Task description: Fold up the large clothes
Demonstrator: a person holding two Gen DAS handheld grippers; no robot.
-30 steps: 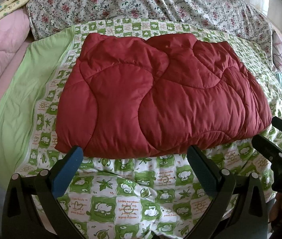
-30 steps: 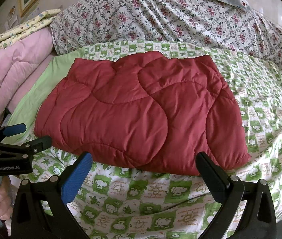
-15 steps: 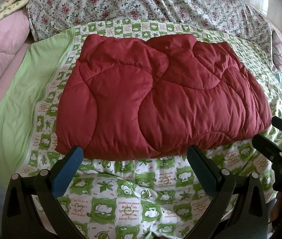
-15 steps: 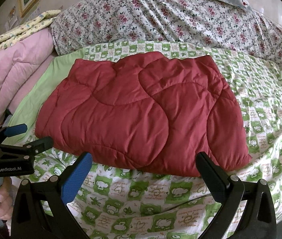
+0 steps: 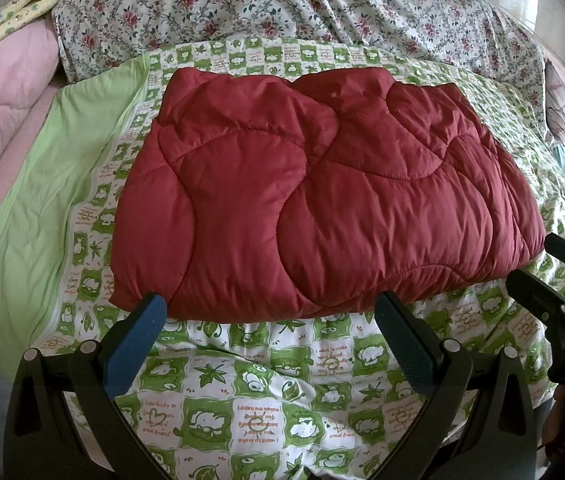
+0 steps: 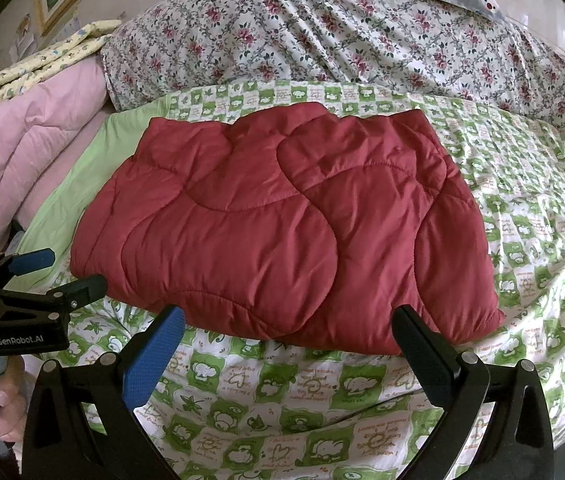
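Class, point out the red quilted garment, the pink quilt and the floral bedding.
red quilted garment (image 5: 322, 200), left wrist view, middle panel.
pink quilt (image 6: 30, 152), right wrist view, folded side.
floral bedding (image 6: 342, 40), right wrist view, bulging front.

Red quilted jacket (image 5: 322, 200) (image 6: 282, 224): padded, curved stitch lines, folded into a compact rectangle. Lies flat at frame centre, long side running 9 to 3 o'clock, rumpled along its 12 o'clock edge.

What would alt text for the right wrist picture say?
A folded dark red quilted garment lies on a green-and-white patterned bedsheet. The open right gripper frames its near edge, touching nothing; the left gripper shows at the left edge.
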